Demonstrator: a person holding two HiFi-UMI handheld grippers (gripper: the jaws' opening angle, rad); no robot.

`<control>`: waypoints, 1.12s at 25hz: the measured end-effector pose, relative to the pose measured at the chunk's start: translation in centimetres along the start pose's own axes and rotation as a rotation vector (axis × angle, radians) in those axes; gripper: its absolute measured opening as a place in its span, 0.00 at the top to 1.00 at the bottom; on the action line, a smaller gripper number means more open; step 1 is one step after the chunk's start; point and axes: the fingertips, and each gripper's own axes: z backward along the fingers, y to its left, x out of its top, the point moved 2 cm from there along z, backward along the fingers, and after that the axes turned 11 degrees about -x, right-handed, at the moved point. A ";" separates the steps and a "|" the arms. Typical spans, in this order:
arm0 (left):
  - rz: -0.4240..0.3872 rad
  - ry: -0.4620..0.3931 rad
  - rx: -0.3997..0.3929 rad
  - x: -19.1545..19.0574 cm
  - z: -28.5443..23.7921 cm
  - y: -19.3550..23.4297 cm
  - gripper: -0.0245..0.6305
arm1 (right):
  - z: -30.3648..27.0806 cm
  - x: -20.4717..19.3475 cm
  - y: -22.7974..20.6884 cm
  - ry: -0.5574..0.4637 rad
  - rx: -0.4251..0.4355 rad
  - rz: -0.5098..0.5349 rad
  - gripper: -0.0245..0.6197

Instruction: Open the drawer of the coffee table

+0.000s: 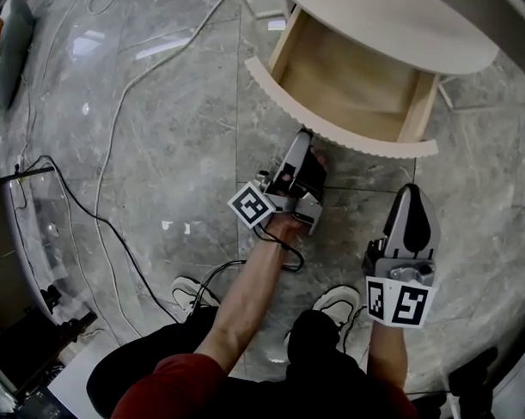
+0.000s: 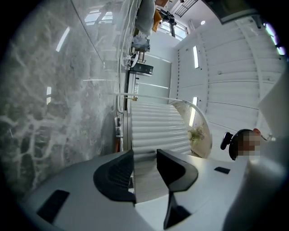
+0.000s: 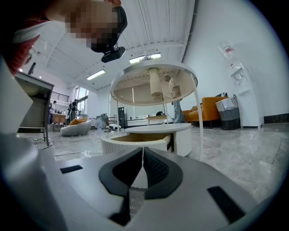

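Note:
The round white coffee table [image 1: 398, 24] stands at the top right of the head view, and its drawer [image 1: 335, 87] is pulled out toward me, showing a bare wooden inside. The drawer's curved ribbed front [image 1: 351, 140] faces me. My left gripper [image 1: 304, 137] reaches its middle, and in the left gripper view the ribbed front [image 2: 156, 126] fills the gap between the jaws of the left gripper [image 2: 145, 162], which is shut on it. My right gripper [image 1: 413, 194] hangs to the right, short of the drawer. That right gripper [image 3: 143, 158] is shut with nothing in it, and the open drawer [image 3: 135, 142] lies ahead.
Cables [image 1: 120, 113] run over the grey marble floor on the left. Dark equipment [image 1: 20, 265] sits at the left edge. The person's shoes [image 1: 191, 292] [image 1: 341, 306] rest on the floor below the grippers. An orange sofa [image 3: 207, 110] and a basket [image 3: 228, 108] stand far off.

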 end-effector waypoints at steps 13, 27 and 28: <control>-0.010 0.030 0.009 -0.6 5.5 -2.7 0.70 | 1.8 1.2 1.0 -0.029 0.015 -0.027 0.92; -0.407 0.203 0.284 2.1 6.0 -5.7 0.69 | 2.2 3.0 0.9 -0.066 -0.006 -0.002 0.93; -0.497 0.241 0.314 2.7 5.6 -6.9 0.69 | 2.3 3.6 0.9 -0.064 -0.014 0.001 0.92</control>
